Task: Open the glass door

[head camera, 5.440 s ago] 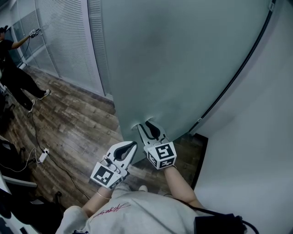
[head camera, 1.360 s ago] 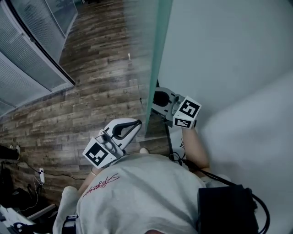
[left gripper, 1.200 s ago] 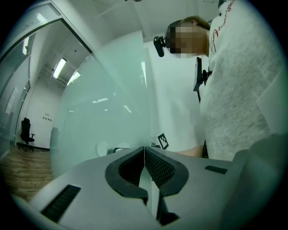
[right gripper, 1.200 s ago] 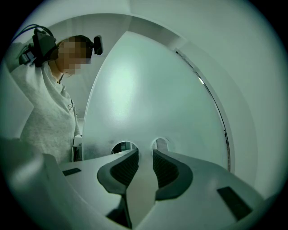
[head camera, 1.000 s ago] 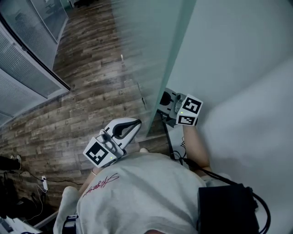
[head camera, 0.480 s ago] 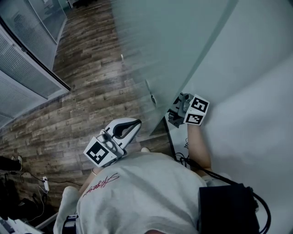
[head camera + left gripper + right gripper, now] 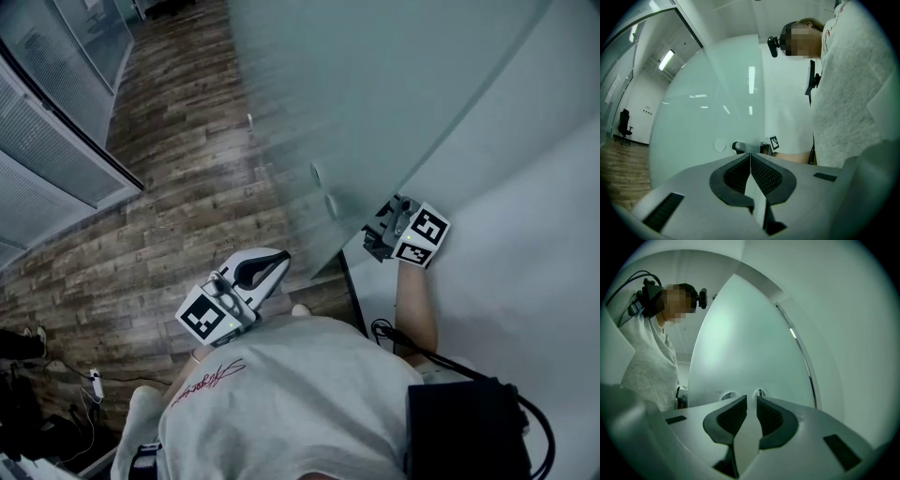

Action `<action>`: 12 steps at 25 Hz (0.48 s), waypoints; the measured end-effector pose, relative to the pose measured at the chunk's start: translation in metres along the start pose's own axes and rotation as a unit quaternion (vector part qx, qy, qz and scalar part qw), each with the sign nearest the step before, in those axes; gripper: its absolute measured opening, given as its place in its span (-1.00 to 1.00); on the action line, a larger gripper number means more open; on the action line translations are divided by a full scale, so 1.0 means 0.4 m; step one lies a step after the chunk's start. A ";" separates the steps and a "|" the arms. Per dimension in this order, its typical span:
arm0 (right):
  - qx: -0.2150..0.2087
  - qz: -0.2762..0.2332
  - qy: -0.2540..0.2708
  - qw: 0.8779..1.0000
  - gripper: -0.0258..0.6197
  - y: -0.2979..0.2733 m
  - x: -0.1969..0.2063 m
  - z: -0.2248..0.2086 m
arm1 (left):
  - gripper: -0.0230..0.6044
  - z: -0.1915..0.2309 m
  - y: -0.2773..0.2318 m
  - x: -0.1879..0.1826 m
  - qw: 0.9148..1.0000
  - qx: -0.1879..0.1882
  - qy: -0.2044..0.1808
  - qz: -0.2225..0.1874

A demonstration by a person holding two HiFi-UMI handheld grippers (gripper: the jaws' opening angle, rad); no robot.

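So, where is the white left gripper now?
The left gripper is low, centre-left in the head view, over the brown wooden floor, just left of the frosted glass door.

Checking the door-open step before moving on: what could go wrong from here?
1. The right tongs have just been closing with nothing between them, so the glass door is unheld and might swing shut.
2. That gripper sits in the narrow wedge between door and wall; a wider swing could pinch it.
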State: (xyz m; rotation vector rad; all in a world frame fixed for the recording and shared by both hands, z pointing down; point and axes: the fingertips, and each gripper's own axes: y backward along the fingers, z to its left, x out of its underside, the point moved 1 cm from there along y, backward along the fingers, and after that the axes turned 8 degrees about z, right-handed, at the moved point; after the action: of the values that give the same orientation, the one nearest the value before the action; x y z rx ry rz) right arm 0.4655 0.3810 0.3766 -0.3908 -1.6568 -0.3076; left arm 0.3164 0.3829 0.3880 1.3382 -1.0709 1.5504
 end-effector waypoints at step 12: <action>0.154 -0.007 -0.021 0.988 -0.84 0.099 0.076 0.122 | -0.87 0.048 0.066 -0.006 0.999 0.050 0.005 -0.003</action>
State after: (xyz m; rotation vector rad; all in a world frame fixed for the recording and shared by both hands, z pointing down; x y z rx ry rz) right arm 0.4356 0.4396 0.3998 -0.1539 -1.7161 -0.0494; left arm 0.2978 0.3562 0.3846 1.3972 -0.9929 1.6232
